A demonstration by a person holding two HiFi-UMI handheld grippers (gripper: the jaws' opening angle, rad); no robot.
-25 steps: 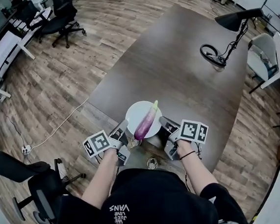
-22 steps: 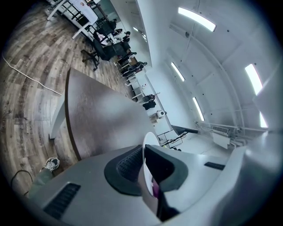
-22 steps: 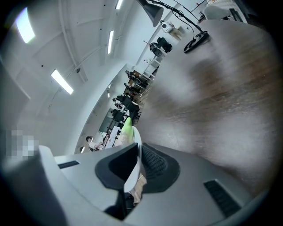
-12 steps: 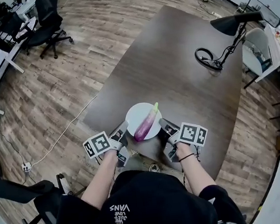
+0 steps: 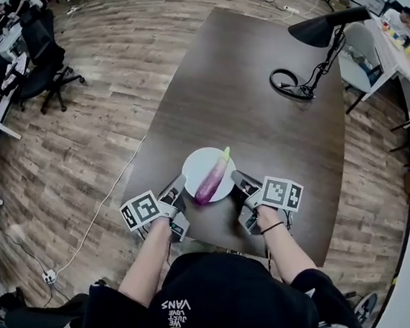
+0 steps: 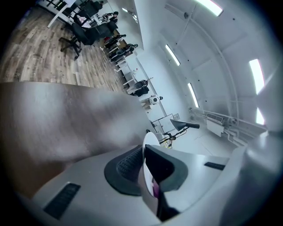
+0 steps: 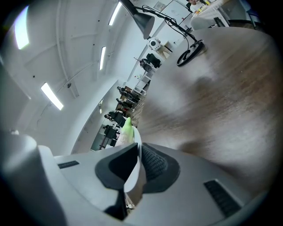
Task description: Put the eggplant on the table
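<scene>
A purple eggplant [image 5: 212,178] with a green stem lies on a white plate [image 5: 194,169]. The plate hangs over the near end of the dark wooden table [image 5: 256,97], carried from both sides. My left gripper [image 5: 177,192] is shut on the plate's left rim [image 6: 148,176]. My right gripper [image 5: 241,186] is shut on the right rim [image 7: 132,181]. In the right gripper view the eggplant's green tip [image 7: 127,126] shows above the rim. A purple sliver of eggplant [image 6: 156,187] shows in the left gripper view.
A black desk lamp [image 5: 319,37] with a ring base [image 5: 288,85] stands at the table's far right. Office chairs [image 5: 40,64] and desks line the left side on the wood floor. A white cable [image 5: 101,206] runs across the floor left of the table.
Both grippers have carried the plate with the eggplant forward, from beyond the table's near edge to over its near end. The grips on the rim are unchanged.
</scene>
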